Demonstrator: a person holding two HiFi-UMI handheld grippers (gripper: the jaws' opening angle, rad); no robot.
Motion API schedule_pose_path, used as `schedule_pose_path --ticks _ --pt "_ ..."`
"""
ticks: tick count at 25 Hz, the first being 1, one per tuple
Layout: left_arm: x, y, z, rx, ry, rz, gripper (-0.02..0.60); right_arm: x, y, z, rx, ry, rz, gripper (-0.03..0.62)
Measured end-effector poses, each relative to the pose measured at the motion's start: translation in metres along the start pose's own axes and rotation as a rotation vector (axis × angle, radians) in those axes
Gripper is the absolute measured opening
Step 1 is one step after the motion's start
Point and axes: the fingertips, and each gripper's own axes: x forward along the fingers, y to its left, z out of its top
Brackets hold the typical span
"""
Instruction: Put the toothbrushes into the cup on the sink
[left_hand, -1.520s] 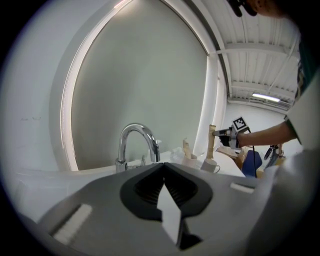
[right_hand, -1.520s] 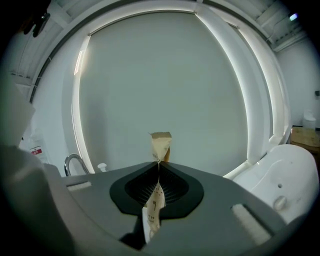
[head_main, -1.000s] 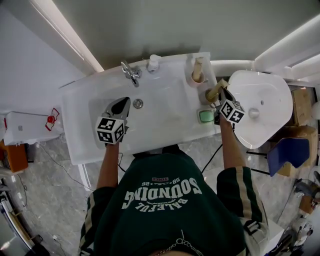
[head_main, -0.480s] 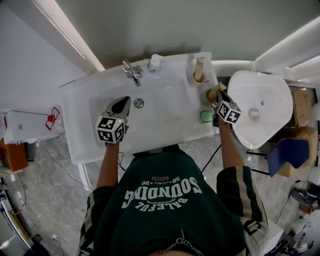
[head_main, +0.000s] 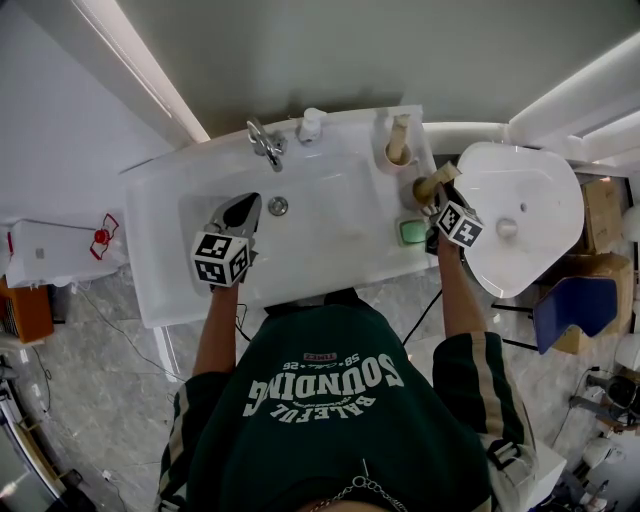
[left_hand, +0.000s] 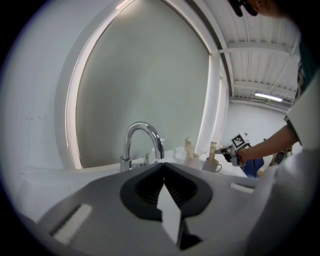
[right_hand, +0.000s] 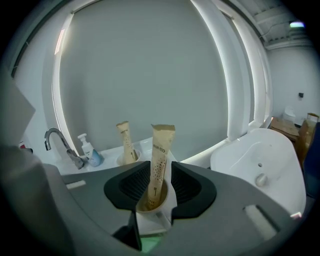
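Logged right gripper (right_hand: 156, 172) with jaws partway apart, just been opening, flanking but not pressing a paper-wrapped toothbrush (right_hand: 161, 150). Saw that toothbrush upright in a cup (right_hand: 152, 220) on the right side of the sink (head_main: 330, 270) rim. Noted a second toothbrush (right_hand: 126, 142) in a second cup (right_hand: 125, 161) farther back. Found left gripper (left_hand: 164, 170) closed on nothing, over the basin, facing the tap (left_hand: 142, 135).
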Motion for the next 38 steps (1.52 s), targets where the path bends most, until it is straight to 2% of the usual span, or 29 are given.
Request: schedule_pose_path --ticks 4,9,11,13,16,24,29,34,38 --pt "-0.001 0.000 0.001 0.001 -0.006 -0.004 0.051 -0.008 0.004 -0.002 0.056 -0.020 0.003 0.106" --pt "-0.004 0.003 0.000 0.000 -0.005 -0.001 0.051 -0.016 0.045 0.001 0.021 -0.049 0.075 0.103" --pt "-0.006 0.005 0.000 -0.001 -0.006 0.003 0.051 -0.018 0.068 0.005 -0.009 -0.057 0.113 0.088" --pt "-0.008 0.006 -0.001 -0.003 -0.009 0.007 0.051 -0.019 0.092 0.010 -0.052 -0.061 0.146 0.031" --pt "-0.012 0.009 -0.001 -0.006 -0.013 0.016 0.051 -0.019 0.135 0.013 -0.103 -0.059 0.233 0.003" --pt "-0.023 0.018 -0.003 -0.023 -0.028 0.051 0.051 -0.023 0.246 0.007 -0.269 -0.049 0.468 0.003" --pt "-0.029 0.024 -0.004 -0.032 -0.036 0.070 0.051 -0.024 0.292 0.000 -0.336 -0.052 0.547 0.003" --pt "-0.036 0.029 -0.001 -0.036 -0.052 0.083 0.051 -0.043 0.336 0.010 -0.383 -0.103 0.632 0.003" --pt "-0.039 0.033 0.001 -0.034 -0.063 0.090 0.051 -0.052 0.355 0.013 -0.412 -0.138 0.669 0.003"
